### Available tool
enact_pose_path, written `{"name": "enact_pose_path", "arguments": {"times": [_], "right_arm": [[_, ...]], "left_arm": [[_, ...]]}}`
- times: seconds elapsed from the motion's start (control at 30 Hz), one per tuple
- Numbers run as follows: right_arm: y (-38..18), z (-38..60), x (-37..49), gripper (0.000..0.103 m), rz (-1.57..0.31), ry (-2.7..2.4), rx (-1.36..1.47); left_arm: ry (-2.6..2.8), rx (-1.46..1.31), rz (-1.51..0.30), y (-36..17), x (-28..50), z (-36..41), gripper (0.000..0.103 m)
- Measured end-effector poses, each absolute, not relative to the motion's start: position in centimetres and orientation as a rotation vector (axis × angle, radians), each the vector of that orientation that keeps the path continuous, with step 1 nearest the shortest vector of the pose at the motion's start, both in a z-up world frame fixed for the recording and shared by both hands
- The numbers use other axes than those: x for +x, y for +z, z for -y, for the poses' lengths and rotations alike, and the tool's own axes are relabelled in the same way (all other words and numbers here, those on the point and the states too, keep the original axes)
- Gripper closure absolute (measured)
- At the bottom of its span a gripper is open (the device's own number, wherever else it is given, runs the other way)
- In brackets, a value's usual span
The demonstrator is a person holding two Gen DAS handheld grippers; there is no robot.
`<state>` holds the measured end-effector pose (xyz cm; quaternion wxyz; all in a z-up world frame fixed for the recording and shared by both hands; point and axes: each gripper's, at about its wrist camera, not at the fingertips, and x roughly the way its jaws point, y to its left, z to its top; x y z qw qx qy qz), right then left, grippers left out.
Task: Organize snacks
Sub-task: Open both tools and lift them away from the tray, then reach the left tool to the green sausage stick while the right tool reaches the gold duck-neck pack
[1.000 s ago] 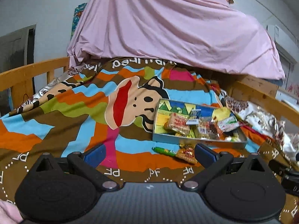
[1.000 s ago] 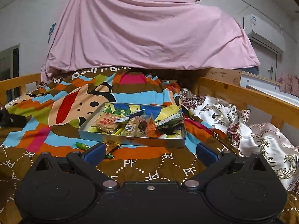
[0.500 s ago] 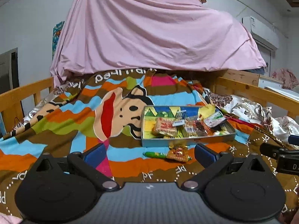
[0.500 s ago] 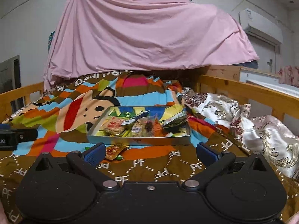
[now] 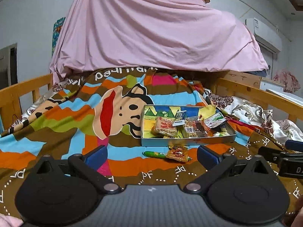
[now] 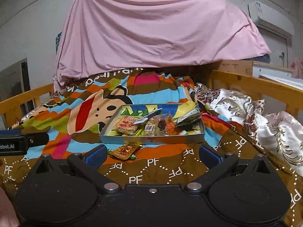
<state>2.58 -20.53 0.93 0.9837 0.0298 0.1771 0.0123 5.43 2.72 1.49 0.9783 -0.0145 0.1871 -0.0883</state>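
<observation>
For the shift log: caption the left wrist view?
Open left gripper faces tin tray of snacks; two packets outside.

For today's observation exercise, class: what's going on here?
A person holds two grippers over a bed, sorting snacks. Both the left gripper and right gripper are open and empty. Most packets lie in the tin tray; an orange packet and a green stick snack lie outside it on the blanket.

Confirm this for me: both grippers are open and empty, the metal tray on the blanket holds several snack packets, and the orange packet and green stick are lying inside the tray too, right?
Not quite. The orange packet and green stick lie on the blanket just in front of the tray, not inside it; the left wrist view shows this. The rest holds: the left gripper and right gripper are open and empty.
</observation>
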Motion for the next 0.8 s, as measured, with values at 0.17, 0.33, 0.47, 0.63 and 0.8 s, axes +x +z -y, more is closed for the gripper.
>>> {"name": "enact_pose_path", "arguments": {"times": [0.17,0.33,0.47,0.63,0.8], "right_arm": [[0.8,21.3,4.6,0.0,-0.406,0.063,0.087],[0.4,22.3,7.5,0.0,-0.441,0.12,0.077],[-0.6,22.4,10.3,0.0,-0.482,0.123,0.034],[-2.8,22.0,14.4,0.0,-0.586,0.108,0.099],[-4.4,20.0,18.5,0.0,-0.659,0.113,0.1]], "left_arm": [[-0.219,-0.036,-0.447,1.4,7.7,-2.9,0.0],[-0.283,0.0,-0.511,1.4,11.1,-3.0,0.0],[-0.299,0.014,-0.556,0.7,14.3,-3.3,0.0],[-0.266,0.002,-0.634,-0.4,18.2,-4.5,0.0],[-0.267,-0.041,-0.7,-1.4,21.9,-5.5,0.0]]}}
